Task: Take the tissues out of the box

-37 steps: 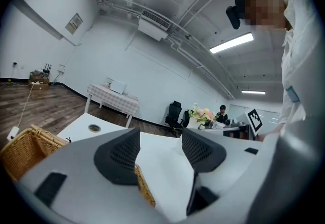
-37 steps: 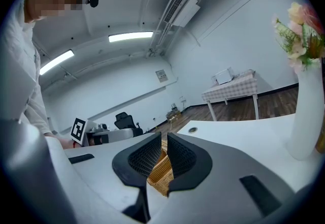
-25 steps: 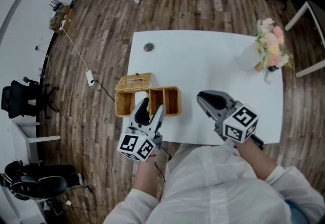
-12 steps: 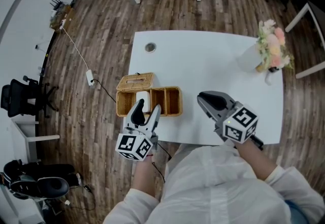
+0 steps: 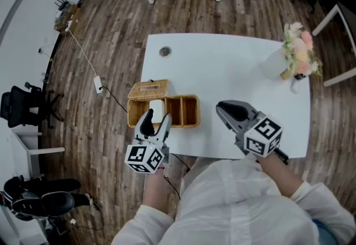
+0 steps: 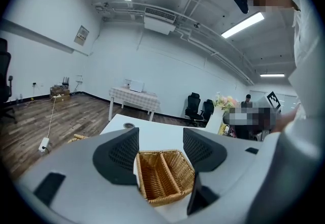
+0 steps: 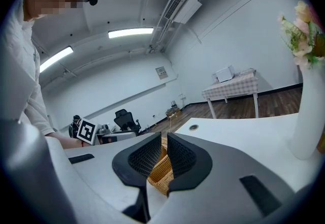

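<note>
A wicker box [image 5: 186, 110] with divided compartments sits at the white table's [image 5: 222, 66] left front edge. A white tissue pack [image 5: 157, 109] lies in its left compartment. The box's wicker lid [image 5: 147, 89] rests behind it, against the back wall. My left gripper [image 5: 156, 119] hovers just in front of the box, open and empty. In the left gripper view the box [image 6: 165, 174] shows between the spread jaws of the left gripper [image 6: 160, 149]. My right gripper [image 5: 221, 107] hangs to the right of the box, shut on nothing; the right gripper [image 7: 164, 149] looks toward the box [image 7: 161, 169].
A white vase of flowers [image 5: 297, 52] stands at the table's far right. A round cable hole [image 5: 164, 51] is near the far left corner. A cable and power strip [image 5: 99, 84] lie on the wooden floor to the left. Office chairs [image 5: 25, 109] stand further left.
My left gripper has drawn back from over the box toward the table's front edge, uncovering the white tissue pack in the left compartment. The right gripper has stayed still.
</note>
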`<state>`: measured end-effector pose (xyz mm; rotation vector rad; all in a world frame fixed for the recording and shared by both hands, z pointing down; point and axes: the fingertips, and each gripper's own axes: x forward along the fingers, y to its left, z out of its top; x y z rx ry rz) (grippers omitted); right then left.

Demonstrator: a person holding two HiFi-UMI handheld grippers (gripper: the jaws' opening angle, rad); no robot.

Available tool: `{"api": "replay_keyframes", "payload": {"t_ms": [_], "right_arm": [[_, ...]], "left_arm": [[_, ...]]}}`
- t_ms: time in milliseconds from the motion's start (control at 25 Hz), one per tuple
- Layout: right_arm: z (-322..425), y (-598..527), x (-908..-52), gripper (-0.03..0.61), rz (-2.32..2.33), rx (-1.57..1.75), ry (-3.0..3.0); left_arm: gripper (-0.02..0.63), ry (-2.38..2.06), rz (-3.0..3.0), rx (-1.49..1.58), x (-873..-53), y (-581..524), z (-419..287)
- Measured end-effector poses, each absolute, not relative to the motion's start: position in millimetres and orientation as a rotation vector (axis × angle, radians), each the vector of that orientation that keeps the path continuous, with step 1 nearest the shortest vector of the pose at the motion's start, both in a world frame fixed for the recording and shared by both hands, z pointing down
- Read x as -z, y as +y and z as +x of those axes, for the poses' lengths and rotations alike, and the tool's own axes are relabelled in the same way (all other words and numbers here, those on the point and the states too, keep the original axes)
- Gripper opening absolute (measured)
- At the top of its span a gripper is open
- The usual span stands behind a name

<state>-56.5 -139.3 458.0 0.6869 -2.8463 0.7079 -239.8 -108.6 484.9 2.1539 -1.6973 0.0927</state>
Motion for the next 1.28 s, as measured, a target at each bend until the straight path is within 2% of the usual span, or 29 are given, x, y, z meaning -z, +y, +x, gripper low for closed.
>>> {"api": "replay_keyframes", "payload": {"t_ms": [640, 1280], "right_arm": [[-58.8, -140.2, -455.8, 0.038, 0.694, -0.708, -2.846], [-56.7, -141.1, -457.9, 0.038, 0.699, -0.713, -2.836]], "left_arm": [[0.301, -1.742, 2.073, -0.243, -504.3, -112.1, -265.5], [0.305, -1.733, 1.988, -0.385, -535.8, -115.9, -276.7]]}}
